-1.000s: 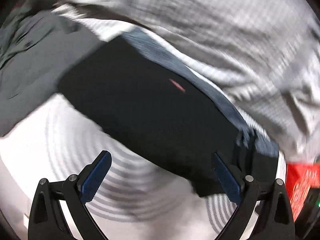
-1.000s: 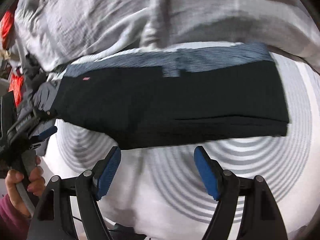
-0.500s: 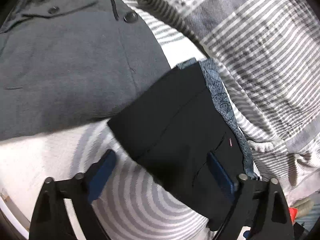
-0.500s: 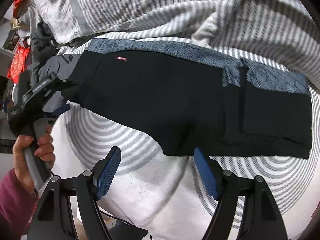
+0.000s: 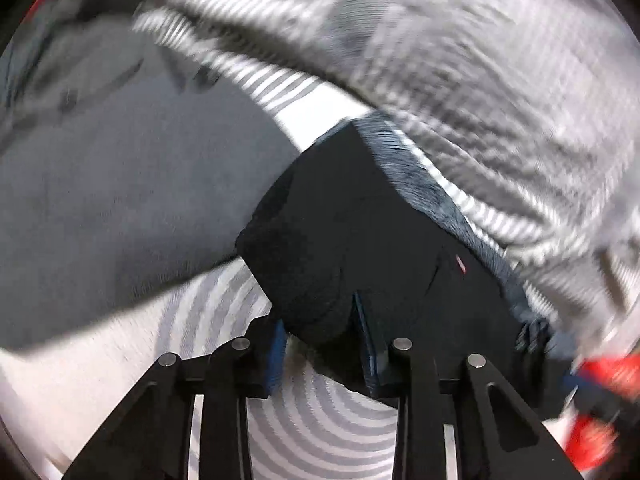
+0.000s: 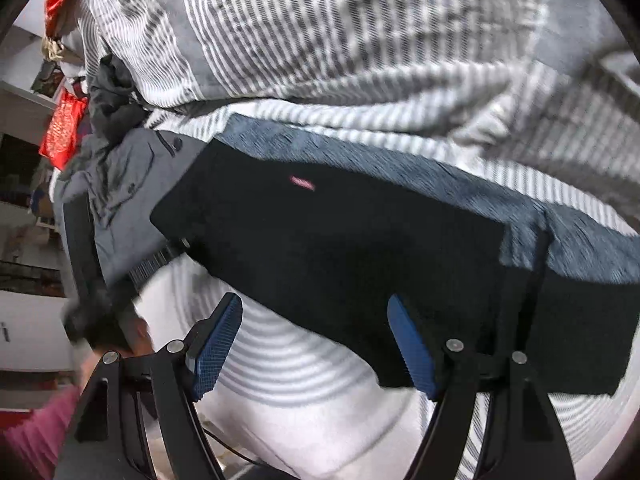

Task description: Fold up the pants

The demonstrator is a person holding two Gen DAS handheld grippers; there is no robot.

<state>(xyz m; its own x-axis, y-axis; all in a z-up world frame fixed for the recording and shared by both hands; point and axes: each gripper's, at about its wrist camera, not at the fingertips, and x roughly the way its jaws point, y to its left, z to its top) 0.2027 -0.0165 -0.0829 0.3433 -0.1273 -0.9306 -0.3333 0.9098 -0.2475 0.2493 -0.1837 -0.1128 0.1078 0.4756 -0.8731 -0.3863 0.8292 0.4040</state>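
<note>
The black pants [image 6: 340, 248] lie folded into a long dark band across a white cover printed with grey concentric rings [image 6: 288, 360]. It looks like a bed, though its edges are out of frame. A blue-grey heathered strip [image 6: 440, 184] runs along the far edge of the pants, and a small red label [image 6: 302, 182] sits on the black cloth near that strip. Behind the pants is a heap of grey-and-white striped bedding [image 6: 340, 40], touching the far edge of the band.

In the left wrist view, which is blurred by motion, the left tool [image 5: 320, 340] has its two blue-padded fingers drawn close together, with a bulging fold at the near corner of the pants [image 5: 360, 240] pinched between them. The cloth bunches and rounds up just ahead of the pads. To the left of the pants lies a plain grey garment [image 5: 120, 180], its edge against the dark end of the band. Red objects [image 5: 600, 400] show at the lower right, too smeared to identify.

In the right wrist view, the right tool [image 6: 316, 344] stands with its fingers spread wide and nothing between them. The left pad [image 6: 216, 340] is over the ringed cover, while the right pad [image 6: 412, 344] overlaps the near edge of the pants (whether it touches the cloth I cannot tell). At the far left, the same grey garment [image 6: 120, 184] with dark buttons lies at the pants' end. Red packaging [image 6: 64, 128] sits beyond it, and a sleeve in pink [image 6: 32, 432] shows at the lower left corner.
</note>
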